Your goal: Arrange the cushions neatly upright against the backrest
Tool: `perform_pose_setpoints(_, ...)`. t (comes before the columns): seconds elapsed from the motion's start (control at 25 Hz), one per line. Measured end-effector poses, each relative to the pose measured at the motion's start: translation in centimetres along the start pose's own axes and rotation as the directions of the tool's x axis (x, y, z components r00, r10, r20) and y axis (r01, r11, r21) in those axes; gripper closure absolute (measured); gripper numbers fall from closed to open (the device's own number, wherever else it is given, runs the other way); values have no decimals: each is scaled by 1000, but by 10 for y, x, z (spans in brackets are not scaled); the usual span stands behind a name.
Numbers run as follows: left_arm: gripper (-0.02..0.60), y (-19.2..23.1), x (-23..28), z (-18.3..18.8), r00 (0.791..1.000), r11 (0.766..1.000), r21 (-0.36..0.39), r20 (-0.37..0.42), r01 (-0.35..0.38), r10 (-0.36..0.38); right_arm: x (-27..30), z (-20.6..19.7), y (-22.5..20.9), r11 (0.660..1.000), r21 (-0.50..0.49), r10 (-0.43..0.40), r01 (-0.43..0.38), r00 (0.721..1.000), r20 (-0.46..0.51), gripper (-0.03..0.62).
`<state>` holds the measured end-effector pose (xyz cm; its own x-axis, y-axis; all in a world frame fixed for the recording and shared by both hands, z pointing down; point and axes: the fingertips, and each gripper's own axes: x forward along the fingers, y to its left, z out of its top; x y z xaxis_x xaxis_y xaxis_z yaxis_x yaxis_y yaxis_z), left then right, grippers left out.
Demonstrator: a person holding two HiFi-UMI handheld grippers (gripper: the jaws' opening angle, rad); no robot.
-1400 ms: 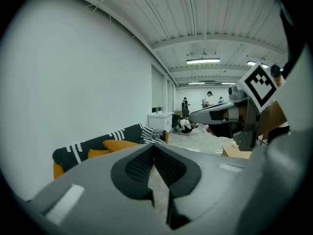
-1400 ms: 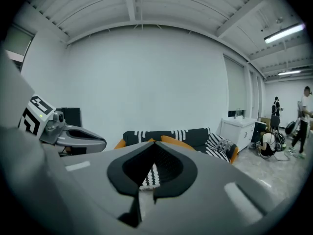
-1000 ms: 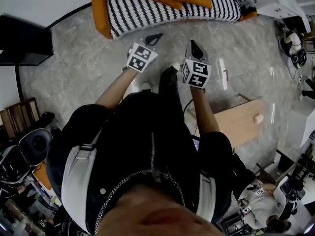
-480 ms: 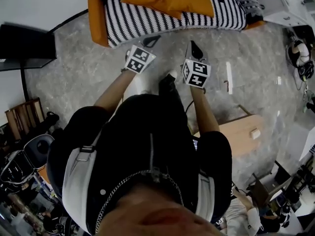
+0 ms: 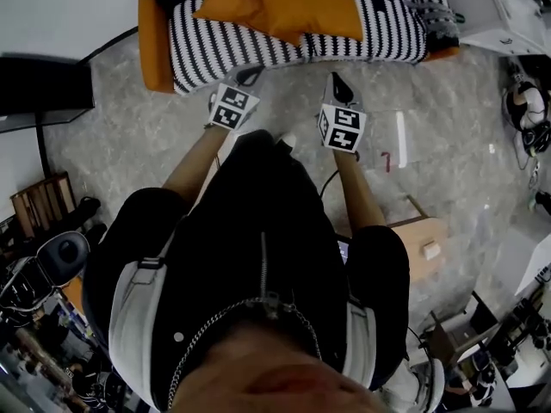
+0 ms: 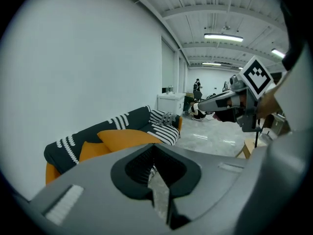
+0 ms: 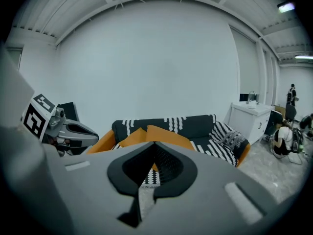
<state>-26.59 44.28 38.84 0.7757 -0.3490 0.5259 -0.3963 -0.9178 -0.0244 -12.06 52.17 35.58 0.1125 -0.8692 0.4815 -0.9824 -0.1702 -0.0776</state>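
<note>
Pointing up-frame, left gripper [image 5: 250,77] and right gripper [image 5: 337,82] are pinched closed and empty. The orange cushions [image 5: 284,3] sprawl crosswise dead ahead, about equally near both.

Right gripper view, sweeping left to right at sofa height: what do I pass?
left gripper → orange cushions → patterned cushion → white cabinet
</note>
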Motion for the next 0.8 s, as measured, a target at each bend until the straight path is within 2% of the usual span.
perform_pose_setpoints(0.28,572,27,57,4,999,998,-39,-32,-41,40,37,8,-55,1000,1,-8,8,1000,-23,591)
perform_pose_setpoints(0.4,572,40,88,8,997,994,-90,-34,-65,63,68,12,-84,1000,-11,-8,8,999,-47,591)
perform_pose_setpoints(0.48,571,49,114,9,996,992,-99,-45,-76,72,95,19,-102,1000,-17,-3,2,998,-61,591)
perform_pose_setpoints(0.8,572,104,197,20,988,986,-118,-113,-115,102,204,57,-129,993,-80,72,-83,988,-134,591)
